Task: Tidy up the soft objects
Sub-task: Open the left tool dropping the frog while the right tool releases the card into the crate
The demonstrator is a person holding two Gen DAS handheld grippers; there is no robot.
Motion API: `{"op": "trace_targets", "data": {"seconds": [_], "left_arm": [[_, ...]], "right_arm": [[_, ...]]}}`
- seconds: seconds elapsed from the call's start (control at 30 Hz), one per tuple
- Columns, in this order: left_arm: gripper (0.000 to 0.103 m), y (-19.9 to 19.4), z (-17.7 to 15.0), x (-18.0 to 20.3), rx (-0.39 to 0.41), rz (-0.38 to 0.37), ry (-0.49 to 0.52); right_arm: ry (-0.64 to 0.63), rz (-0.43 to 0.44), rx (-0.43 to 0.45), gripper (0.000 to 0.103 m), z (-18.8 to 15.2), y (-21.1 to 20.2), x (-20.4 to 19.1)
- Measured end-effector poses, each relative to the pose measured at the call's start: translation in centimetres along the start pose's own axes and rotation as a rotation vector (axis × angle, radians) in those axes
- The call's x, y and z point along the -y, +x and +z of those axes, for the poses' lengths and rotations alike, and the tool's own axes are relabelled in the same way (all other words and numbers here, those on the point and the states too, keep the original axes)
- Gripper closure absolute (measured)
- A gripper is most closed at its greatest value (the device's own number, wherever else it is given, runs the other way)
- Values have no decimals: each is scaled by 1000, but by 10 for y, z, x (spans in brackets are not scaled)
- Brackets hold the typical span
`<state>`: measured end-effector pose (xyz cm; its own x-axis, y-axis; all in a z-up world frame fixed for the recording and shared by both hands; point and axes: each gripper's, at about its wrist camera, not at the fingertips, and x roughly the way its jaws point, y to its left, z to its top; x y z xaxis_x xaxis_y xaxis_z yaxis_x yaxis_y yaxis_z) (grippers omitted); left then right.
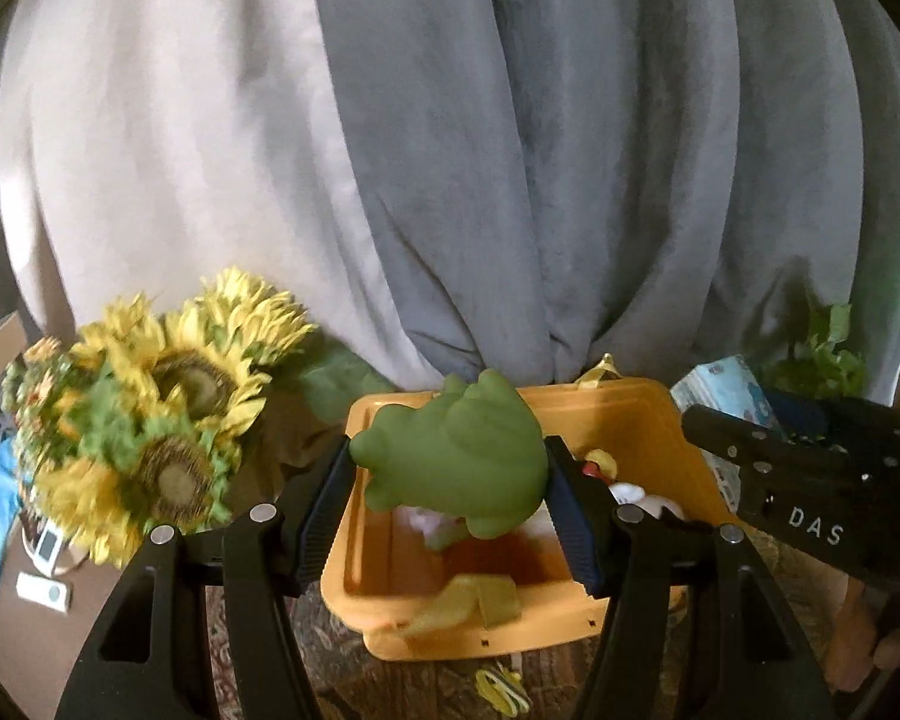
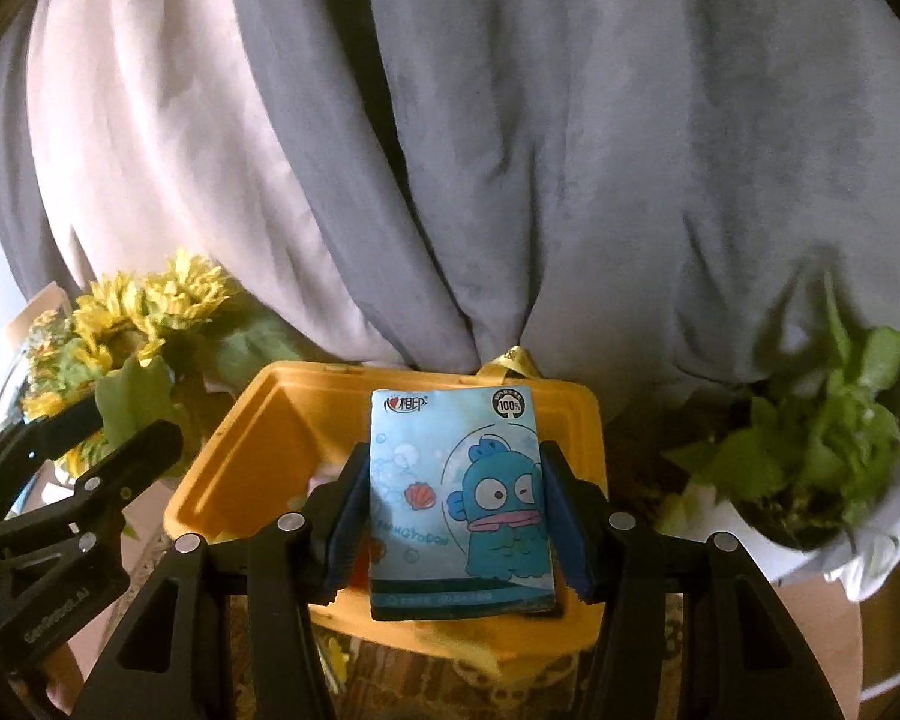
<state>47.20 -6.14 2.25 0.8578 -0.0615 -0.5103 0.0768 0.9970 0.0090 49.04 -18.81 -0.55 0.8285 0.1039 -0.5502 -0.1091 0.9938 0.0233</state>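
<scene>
Green toy being held between jaws of left gripper, frame centre, above yellow bin. Tissue pack being clamped by jaws of right gripper, lower centre, over same bin. Sunflowers being seen at left, grey curtain filling upper frame.

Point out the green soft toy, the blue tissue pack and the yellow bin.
green soft toy (image 1: 456, 450), left wrist view, middle of its body
blue tissue pack (image 2: 459, 498), right wrist view, printed front
yellow bin (image 1: 480, 636), left wrist view, near outer wall
</scene>
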Motion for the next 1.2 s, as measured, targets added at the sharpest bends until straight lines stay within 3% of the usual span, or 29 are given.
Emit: {"op": "trace_targets", "data": {"seconds": [0.63, 0.7, 0.77, 0.97, 1.03, 1.2], "left_arm": [[40, 114, 16, 1, -251, -70, 74], [35, 120, 17, 4, -262, -71, 76], [26, 123, 16, 5, -272, -65, 82], [18, 121, 17, 4, -267, 0, 85], [13, 116, 19, 1, -277, 35, 70], [10, 102, 24, -6, -293, 95, 40]], "right_arm": [[-1, 19, -198, 49, 22, 99, 20], [10, 19, -213, 49, 22, 104, 23], [14, 21, -225, 49, 23, 106, 25], [13, 20, -234, 49, 22, 109, 24], [11, 34, -236, 49, 23, 108, 22], [7, 82, -247, 49, 25, 105, 11]]}}
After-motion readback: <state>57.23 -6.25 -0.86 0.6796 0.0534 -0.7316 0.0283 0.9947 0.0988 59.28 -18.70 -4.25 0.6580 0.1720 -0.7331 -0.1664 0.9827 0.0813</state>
